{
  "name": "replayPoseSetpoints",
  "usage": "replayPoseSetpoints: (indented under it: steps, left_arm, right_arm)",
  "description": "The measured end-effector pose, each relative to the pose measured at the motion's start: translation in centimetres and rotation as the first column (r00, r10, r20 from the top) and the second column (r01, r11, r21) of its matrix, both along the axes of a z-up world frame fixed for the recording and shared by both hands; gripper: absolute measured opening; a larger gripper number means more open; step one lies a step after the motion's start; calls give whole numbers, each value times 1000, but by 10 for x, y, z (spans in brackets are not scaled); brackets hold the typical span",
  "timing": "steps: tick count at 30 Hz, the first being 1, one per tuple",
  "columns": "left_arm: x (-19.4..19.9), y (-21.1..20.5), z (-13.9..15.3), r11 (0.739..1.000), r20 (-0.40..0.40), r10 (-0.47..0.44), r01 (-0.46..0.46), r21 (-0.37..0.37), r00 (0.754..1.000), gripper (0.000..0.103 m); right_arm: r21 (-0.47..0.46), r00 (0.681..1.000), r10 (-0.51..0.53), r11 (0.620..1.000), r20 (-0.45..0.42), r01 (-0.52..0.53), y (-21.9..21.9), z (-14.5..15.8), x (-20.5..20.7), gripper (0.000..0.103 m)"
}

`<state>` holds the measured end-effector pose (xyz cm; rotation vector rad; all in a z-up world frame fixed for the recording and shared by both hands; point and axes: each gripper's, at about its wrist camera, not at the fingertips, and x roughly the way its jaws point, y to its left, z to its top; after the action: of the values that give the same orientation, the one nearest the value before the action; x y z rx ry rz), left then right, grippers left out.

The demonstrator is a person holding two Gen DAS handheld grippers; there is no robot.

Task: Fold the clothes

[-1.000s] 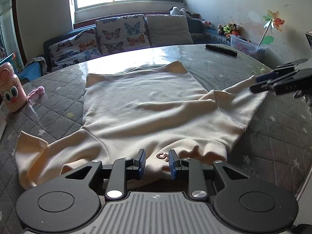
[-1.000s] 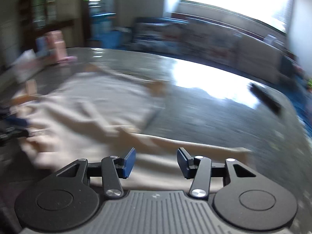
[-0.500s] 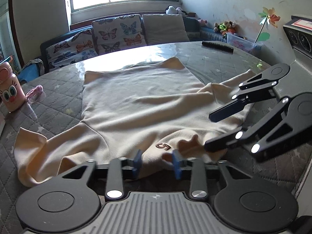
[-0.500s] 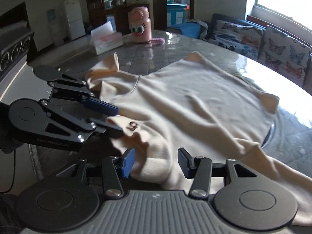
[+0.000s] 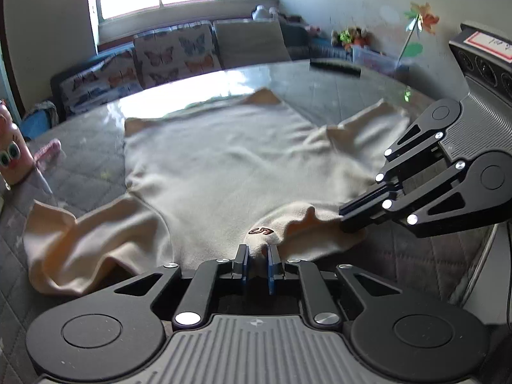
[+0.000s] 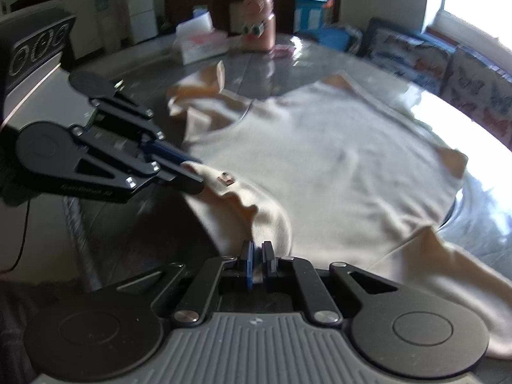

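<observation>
A cream long-sleeved top (image 5: 224,166) lies spread on the round table, hem toward the window, collar toward me. It also shows in the right wrist view (image 6: 336,160). My left gripper (image 5: 257,257) is shut on the collar edge next to the small brown label (image 5: 261,231). My right gripper (image 6: 256,257) is shut on the same collar edge a little to the right; it shows in the left wrist view (image 5: 347,219). The left gripper shows in the right wrist view (image 6: 192,172). The collar edge is lifted slightly off the table.
The table (image 5: 352,96) has a grey quilted cover under glass. A pink bottle (image 5: 12,153) stands at its left, a tissue box (image 6: 201,44) beyond it, a dark remote (image 5: 334,67) at the far right. A sofa with butterfly cushions (image 5: 172,54) is behind.
The right gripper swung in from the right sleeve to the collar. Both grippers closed on the collar edge, which has risen a little.
</observation>
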<state>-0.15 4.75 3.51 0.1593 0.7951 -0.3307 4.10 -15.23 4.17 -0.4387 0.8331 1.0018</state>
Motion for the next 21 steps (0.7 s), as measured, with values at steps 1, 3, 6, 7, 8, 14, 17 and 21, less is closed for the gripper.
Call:
replayPoseSetpoints:
  steps: [1,3,6,7,8,14,17,21]
  left_arm:
    - [0,0,1,1000,-2,-3,3,0,1000,15]
    - [0,3,8,1000,11,-11,11,-5,1000,18]
    - [0,10,22,1000,50,-5,6,-20,999,18]
    - [0,13,27,1000,65,1,1,-25,998,18]
    - [1,16,31,999,75,10,-8,-34,997,18]
    - [14,44,27,986,74,148,-142,-83,986,18]
    - [24,68,14,965,33,251,-248,-88,967,18]
    - [38,102,1,927,2,363,-361,-97,932,18]
  right_arm:
    - [7,1000,6,1000,-15,-6,-2,0,1,8]
    - [31,999,13,999,-40,-12,-6,4,4,14]
    - [66,999,-24,997,-21,26,-13,17,17,20]
    - [76,999,-47,996,-11,48,-15,20,23,21]
    - [86,998,-70,994,-2,70,-16,23,30,22]
    - [82,970,-243,966,-9,243,-23,4,76,32]
    - [81,956,-288,953,-48,291,-23,-7,84,33]
    - [109,978,-204,972,-38,207,-10,-7,69,41]
